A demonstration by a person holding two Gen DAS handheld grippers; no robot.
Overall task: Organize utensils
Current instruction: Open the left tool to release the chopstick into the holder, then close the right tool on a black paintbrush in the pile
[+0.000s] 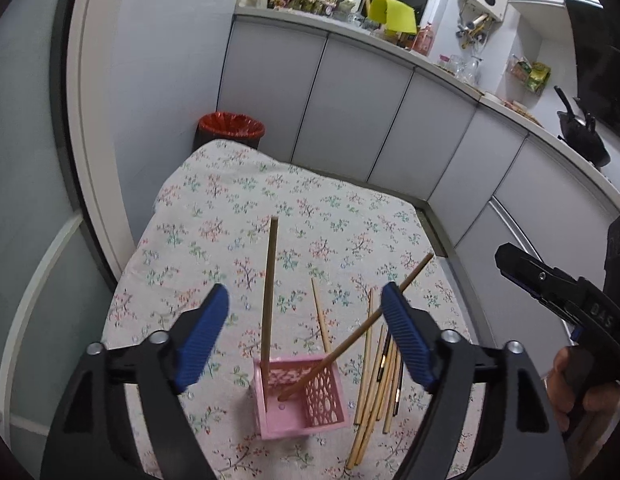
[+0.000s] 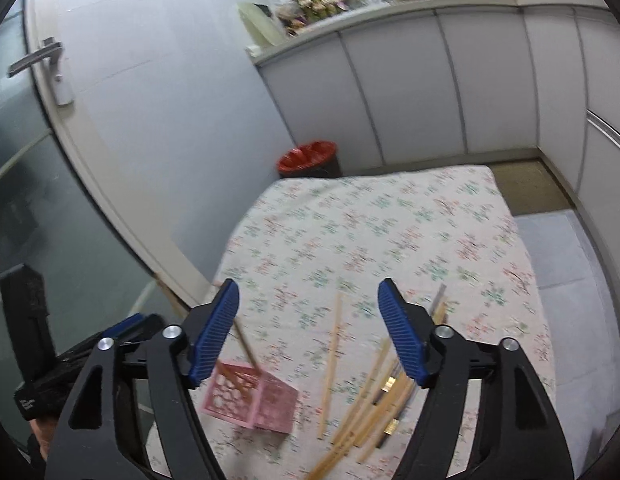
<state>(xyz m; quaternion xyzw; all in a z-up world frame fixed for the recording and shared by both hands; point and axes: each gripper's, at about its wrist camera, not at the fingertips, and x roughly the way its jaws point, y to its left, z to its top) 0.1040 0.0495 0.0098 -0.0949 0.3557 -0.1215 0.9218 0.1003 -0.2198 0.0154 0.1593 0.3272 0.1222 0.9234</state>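
A pink perforated holder (image 1: 297,400) (image 2: 253,400) stands on the floral tablecloth (image 1: 237,208). Two chopsticks rest in it: one nearly upright (image 1: 269,292), the other leaning to the right (image 1: 370,324). Right of the holder, several loose wooden chopsticks (image 1: 376,376) (image 2: 370,400) lie in a pile, and a single one (image 1: 321,320) lies beside the holder. My left gripper (image 1: 303,300) hovers above the holder, open and holding nothing. My right gripper (image 2: 307,292) hangs open and holding nothing above the pile. It also shows at the right edge of the left wrist view, held by a hand (image 1: 570,384).
A bin with a red liner (image 1: 231,126) (image 2: 307,158) stands on the floor beyond the table's far end. White cabinets (image 1: 350,100) under a cluttered counter run along the back and right. A door with a lever handle (image 2: 35,58) is to the left.
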